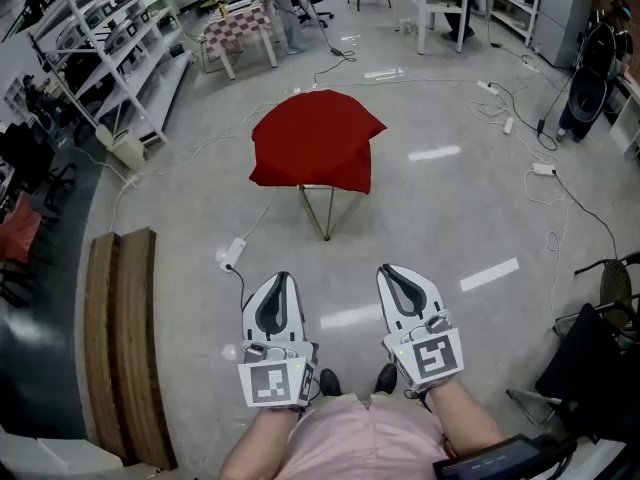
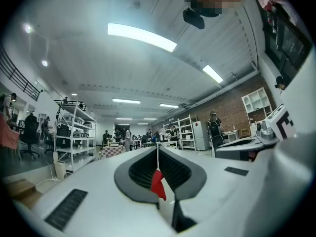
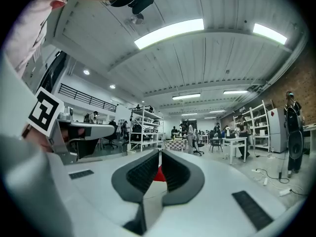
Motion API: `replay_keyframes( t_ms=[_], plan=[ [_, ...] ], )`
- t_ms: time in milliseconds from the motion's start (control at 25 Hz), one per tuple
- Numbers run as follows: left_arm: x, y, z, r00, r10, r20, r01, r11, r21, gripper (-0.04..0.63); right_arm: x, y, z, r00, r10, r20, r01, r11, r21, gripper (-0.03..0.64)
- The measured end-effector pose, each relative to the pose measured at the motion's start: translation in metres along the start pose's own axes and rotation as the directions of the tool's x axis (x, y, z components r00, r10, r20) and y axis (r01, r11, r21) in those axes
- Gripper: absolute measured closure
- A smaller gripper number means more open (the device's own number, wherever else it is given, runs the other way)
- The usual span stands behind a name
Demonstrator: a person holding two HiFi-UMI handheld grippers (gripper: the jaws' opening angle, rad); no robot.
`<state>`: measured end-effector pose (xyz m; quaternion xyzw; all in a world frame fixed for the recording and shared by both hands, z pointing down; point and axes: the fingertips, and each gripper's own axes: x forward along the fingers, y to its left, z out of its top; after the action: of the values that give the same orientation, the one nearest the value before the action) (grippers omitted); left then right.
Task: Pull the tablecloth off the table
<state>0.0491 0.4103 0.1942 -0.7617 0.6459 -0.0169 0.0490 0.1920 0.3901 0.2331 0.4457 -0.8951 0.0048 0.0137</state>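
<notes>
Red tablecloth drapes the small table at your 12 o'clock, well apart from you and not yet touched. Your left gripper and right gripper are held level at your waist, jaws pressed together and empty. The red sliver showing through each slit is only the far cloth. Arrive at the hem like that and the tips merely push fabric, so part them first. The table stands on thin legs, and a hard one-sided tug would likely tip it. A power strip and its cable lie at 11 o'clock near your path, so step wide or you may trip.
</notes>
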Motion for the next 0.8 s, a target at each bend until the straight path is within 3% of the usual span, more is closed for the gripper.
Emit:
replay_keyframes(
  t_ms=[400, 800],
  plan=[
    [0.012, -0.024, 0.0, 0.997, 0.064, -0.044, -0.064, 0.998, 0.023, 0.569, -0.007, -0.035, -0.01, 0.998, 0.052, -0.022, -0.052, 0.998, 0.023, 0.598],
    [0.053, 0.018, -0.025, 0.995, 0.09, -0.053, -0.089, 0.996, 0.024, 0.569, 0.051, -0.04, -0.033, 0.997, 0.066, -0.051, -0.065, 0.998, 0.017, 0.598]
  ],
)
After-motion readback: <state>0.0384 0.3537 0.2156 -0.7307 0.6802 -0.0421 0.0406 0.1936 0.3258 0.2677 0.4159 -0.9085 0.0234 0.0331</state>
